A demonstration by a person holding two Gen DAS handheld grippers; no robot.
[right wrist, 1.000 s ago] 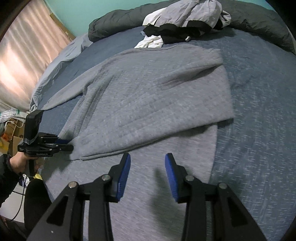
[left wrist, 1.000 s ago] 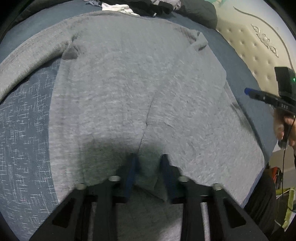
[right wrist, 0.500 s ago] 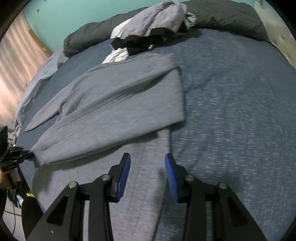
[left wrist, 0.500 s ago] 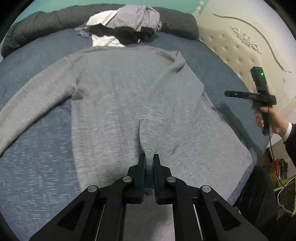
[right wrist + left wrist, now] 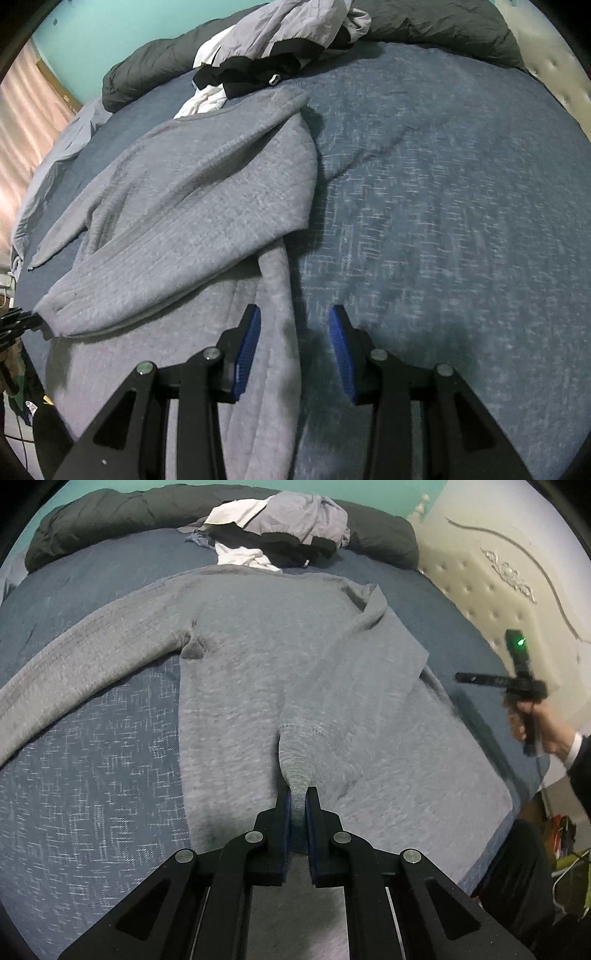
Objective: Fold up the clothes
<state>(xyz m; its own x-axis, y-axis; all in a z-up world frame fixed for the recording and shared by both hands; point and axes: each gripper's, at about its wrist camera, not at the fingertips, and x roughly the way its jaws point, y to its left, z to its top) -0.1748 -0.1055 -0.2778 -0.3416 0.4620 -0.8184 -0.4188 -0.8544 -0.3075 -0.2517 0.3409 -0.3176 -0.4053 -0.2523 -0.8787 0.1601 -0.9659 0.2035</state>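
**Sleeve cuff pinched, right tongs empty**

My left tongs (image 5: 298,805) are clenched on the cuff (image 5: 300,760) of the grey sweater (image 5: 258,657), lifting that sleeve off the body of the garment. The sweater lies spread on the blue bed (image 5: 92,775), its other sleeve (image 5: 74,672) trailing toward 9 o'clock. My right tongs (image 5: 295,347) hang released above the sweater's edge, nothing between the blue pads (image 5: 248,350). A pile of clothes (image 5: 288,528) sits at 12 o'clock, touching the collar.
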